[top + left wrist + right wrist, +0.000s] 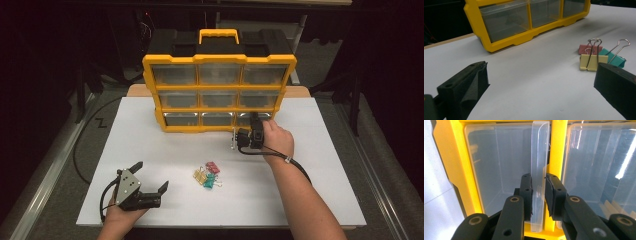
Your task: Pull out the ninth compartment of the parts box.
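A yellow organizer [220,108] with clear drawers stands at the back of the white table. My right gripper [255,119] reaches the right-hand drawer of its bottom row. In the right gripper view the jaws [538,187] are shut on that drawer's clear plastic handle [539,150], one pad on each side. My left gripper [151,175] rests open near the table's front left, nothing between its jaws [541,82]. Several binder clips [207,175] lie mid-table; the left gripper view shows a yellow clip [590,62], a red clip [584,48] and a teal clip [614,58] ahead of the right jaw.
The white table top [310,190] ends close behind the organizer and just in front of my left hand. Dark floor, black cables and chair legs surround it. A cable trails from the right gripper along the forearm.
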`<action>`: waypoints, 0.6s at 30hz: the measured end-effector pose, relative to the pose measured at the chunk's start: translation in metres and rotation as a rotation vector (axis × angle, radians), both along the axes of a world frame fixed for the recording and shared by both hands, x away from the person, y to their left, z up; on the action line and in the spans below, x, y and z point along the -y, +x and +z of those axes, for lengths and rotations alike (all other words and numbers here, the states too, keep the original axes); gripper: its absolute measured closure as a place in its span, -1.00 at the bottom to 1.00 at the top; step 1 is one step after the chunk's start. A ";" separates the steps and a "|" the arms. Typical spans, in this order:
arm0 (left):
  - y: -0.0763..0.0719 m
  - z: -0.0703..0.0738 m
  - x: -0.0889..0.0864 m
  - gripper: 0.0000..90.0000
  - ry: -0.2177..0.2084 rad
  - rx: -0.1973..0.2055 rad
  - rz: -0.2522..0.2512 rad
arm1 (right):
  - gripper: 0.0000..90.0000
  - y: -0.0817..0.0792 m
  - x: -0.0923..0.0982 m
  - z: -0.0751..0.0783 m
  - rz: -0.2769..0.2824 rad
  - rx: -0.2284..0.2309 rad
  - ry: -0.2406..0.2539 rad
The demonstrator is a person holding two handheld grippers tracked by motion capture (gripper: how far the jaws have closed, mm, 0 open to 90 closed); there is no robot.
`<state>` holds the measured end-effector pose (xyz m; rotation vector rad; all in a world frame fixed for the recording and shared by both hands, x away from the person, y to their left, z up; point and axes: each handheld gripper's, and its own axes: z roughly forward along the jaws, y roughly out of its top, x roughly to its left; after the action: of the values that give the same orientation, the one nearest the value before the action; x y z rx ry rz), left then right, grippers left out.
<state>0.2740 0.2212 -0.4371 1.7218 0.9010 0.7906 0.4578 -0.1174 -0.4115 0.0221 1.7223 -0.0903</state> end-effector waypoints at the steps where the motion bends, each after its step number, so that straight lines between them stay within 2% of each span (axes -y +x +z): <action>1: 0.000 0.000 0.000 -0.99 0.001 0.000 0.000 | 0.74 0.001 0.000 0.000 0.010 -0.005 0.003; 4: 0.000 0.000 0.000 -0.99 0.001 -0.001 -0.001 | 0.75 0.001 0.001 0.001 0.025 -0.005 0.005; 14: 0.000 0.000 -0.001 -0.99 -0.007 0.000 0.002 | 0.75 -0.002 0.001 0.003 0.004 -0.015 -0.004; 16: 0.000 0.000 -0.001 -0.99 -0.007 0.000 0.001 | 0.75 -0.002 0.001 0.002 0.014 -0.012 -0.001; 17: 0.000 0.000 -0.001 -0.99 -0.007 0.000 0.001 | 0.75 -0.004 0.001 0.003 -0.005 -0.027 -0.008; 18: 0.000 0.000 -0.001 -0.99 -0.008 0.001 0.001 | 0.75 -0.003 0.001 0.002 0.012 -0.012 -0.005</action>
<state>0.2738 0.2218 -0.4367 1.7142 0.9029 0.7874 0.4545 -0.1188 -0.4094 0.0075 1.7343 -0.0861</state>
